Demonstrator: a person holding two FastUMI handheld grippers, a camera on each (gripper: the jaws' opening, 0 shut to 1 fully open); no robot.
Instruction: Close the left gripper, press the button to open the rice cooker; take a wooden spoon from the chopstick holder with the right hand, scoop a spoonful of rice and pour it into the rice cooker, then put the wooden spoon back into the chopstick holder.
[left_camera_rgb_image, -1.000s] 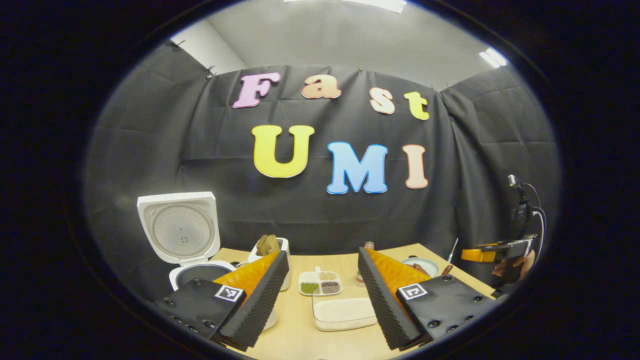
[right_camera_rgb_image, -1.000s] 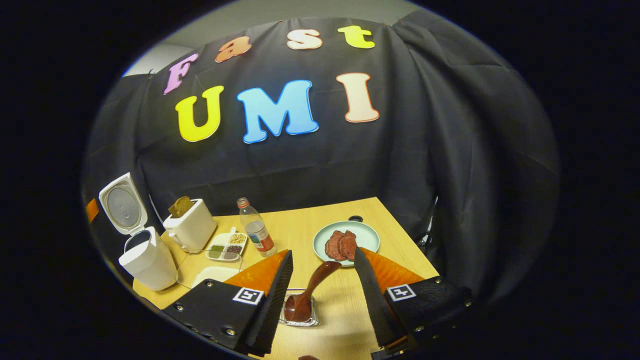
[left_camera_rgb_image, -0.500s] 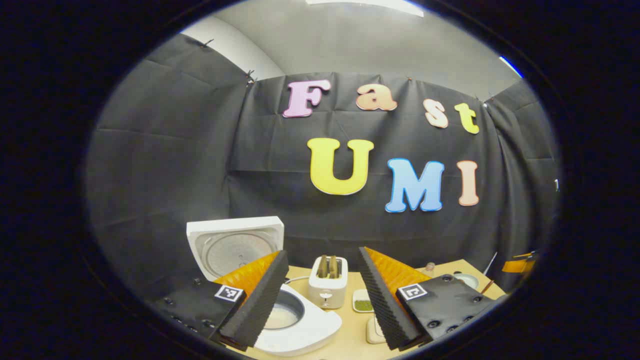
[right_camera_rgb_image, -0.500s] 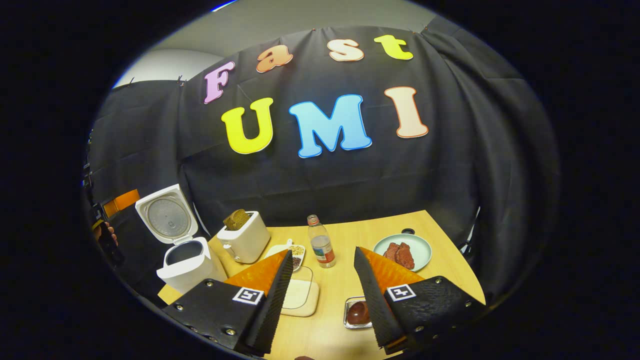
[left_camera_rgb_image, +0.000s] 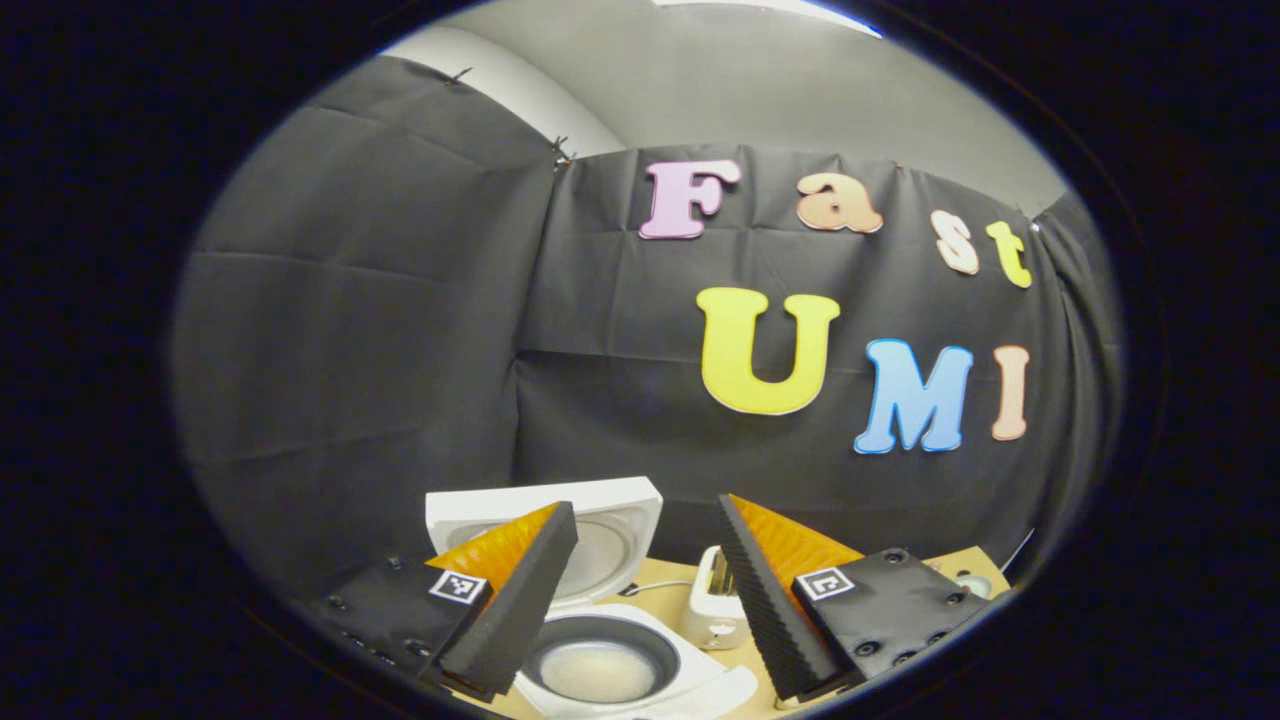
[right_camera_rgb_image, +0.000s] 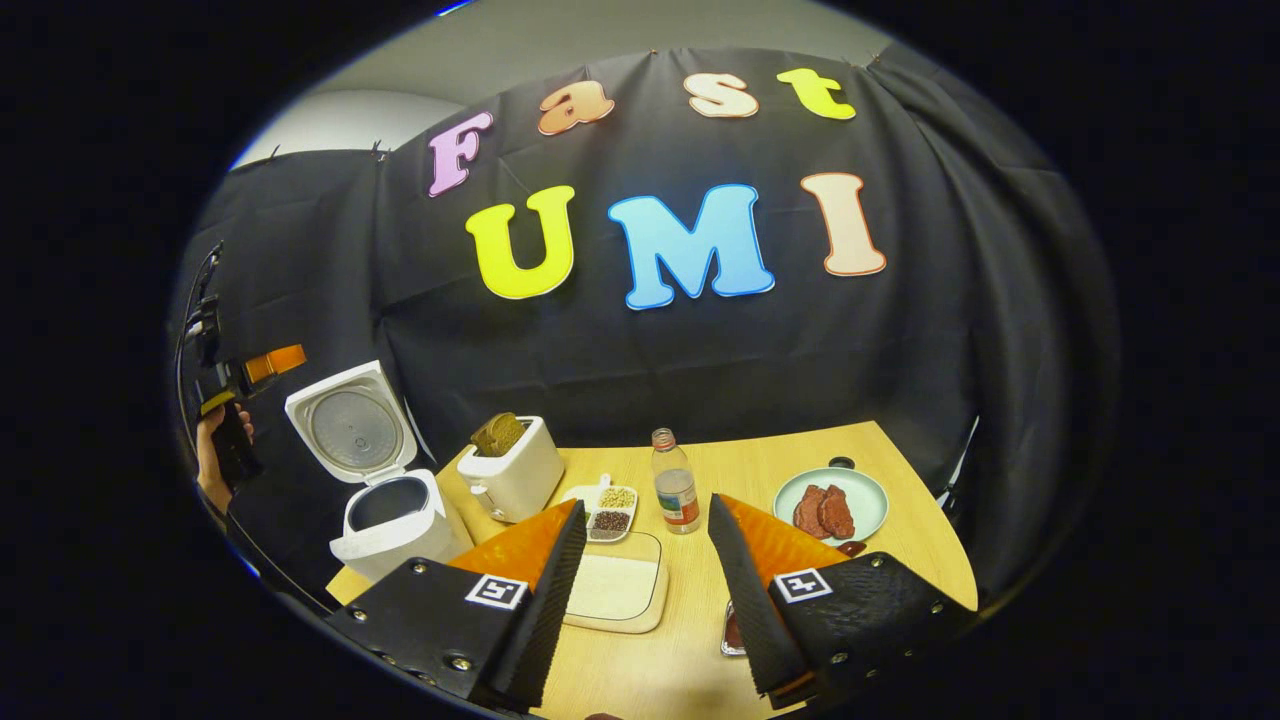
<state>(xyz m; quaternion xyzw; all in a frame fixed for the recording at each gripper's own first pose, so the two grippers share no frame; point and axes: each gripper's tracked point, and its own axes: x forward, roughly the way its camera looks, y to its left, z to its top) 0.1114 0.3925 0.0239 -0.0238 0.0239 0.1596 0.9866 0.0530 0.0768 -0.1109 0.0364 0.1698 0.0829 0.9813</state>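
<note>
The white rice cooker (right_camera_rgb_image: 392, 520) stood at the left corner of the wooden table (right_camera_rgb_image: 900, 560) with its lid (right_camera_rgb_image: 350, 425) swung up and back, the inner pot exposed. In the left gripper view the left gripper (left_camera_rgb_image: 648, 600) hung just above the cooker's open pot (left_camera_rgb_image: 600, 665), its fingers spread wide with nothing between them; a pale layer lay at the bottom of the pot. The same gripper appeared in the right gripper view far to the left, held in a hand (right_camera_rgb_image: 215, 455) beside the raised lid.

The right gripper (right_camera_rgb_image: 640, 590) hovered over the near side of the table, jaws parted and empty. Below it lay a shallow tray of white rice (right_camera_rgb_image: 612, 590), and a small metal holder (right_camera_rgb_image: 732, 632) with a dark wooden spoon inside peeked out beside the right finger, mostly hidden by it. Farther back stood a white toaster (right_camera_rgb_image: 512, 478) with bread in its slots, a divided dish of grains (right_camera_rgb_image: 608, 508), a clear bottle (right_camera_rgb_image: 676, 492) and a green plate (right_camera_rgb_image: 868, 492) bearing slices of meat.
</note>
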